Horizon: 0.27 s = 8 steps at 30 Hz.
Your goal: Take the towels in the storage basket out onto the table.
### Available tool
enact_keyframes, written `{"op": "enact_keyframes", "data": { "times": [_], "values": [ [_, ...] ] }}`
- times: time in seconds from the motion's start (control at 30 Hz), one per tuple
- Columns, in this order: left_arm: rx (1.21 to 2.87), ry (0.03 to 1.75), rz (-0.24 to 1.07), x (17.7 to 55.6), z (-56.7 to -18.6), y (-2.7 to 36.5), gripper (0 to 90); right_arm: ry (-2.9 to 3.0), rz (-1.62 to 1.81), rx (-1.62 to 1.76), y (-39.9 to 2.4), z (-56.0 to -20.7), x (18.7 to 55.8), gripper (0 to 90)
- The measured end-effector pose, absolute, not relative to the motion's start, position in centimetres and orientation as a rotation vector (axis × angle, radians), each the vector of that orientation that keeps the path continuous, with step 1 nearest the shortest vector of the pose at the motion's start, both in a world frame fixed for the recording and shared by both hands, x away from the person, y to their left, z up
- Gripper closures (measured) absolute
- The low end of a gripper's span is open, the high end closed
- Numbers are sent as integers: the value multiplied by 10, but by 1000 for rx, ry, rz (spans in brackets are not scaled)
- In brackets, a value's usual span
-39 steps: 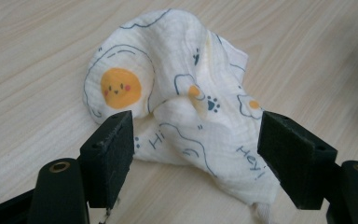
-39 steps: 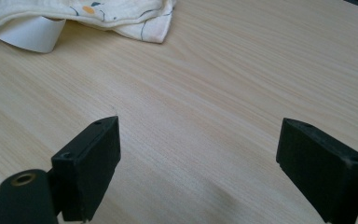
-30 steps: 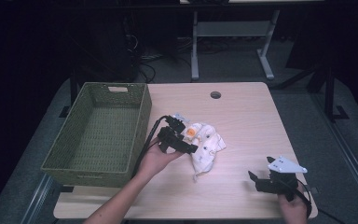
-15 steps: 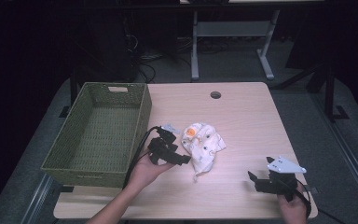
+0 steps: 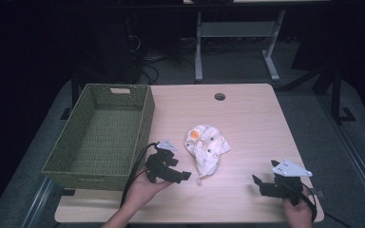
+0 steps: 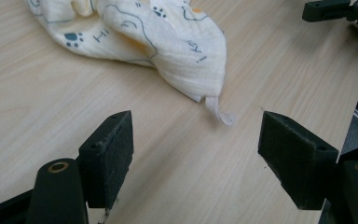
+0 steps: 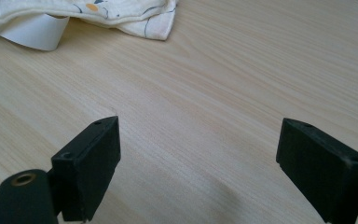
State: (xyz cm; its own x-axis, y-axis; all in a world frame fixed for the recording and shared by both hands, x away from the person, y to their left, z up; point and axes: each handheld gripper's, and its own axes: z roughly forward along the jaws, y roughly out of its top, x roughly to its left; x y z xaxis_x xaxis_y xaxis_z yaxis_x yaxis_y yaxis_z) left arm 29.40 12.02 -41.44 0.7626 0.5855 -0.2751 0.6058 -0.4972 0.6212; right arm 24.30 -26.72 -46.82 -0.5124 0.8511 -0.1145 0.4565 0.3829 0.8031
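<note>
1. Left claw point(image 5: 183, 175) sits low over the worktop point(image 5: 247, 118), its jaws wide apart with nothing between them.
2. Right claw point(image 5: 258, 184) waits near the worktop's front edge, jaws wide apart too.
3. The paw-print cloth point(image 5: 205, 148) lies bunched up at 1 o'clock from the left claw, not touching it.
4. The green basket point(image 5: 100, 137) stands at 10 o'clock from that claw.

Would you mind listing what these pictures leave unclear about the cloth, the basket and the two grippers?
- Cloth: the high view is too small to read its print; the left gripper view's top edge cuts it off.
- White object under the cloth: the right gripper view shows it mostly covered, so its kind is unclear.
- Basket: the near wall hides the floor behind it.
- Right gripper: the hand covers its rear.
</note>
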Motion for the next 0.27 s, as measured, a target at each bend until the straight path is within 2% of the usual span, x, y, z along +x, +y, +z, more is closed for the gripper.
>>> {"op": "enact_keyframes", "data": {
  "times": [0.2,0.27],
  "values": [
    [2200,846,49,275,-423,127,260,2123,1004,1102,-267,-467,242,132],
    [2181,835,30,272,-425,130,264,2127,1005,1097,-265,-467,242,132]
  ]
}}
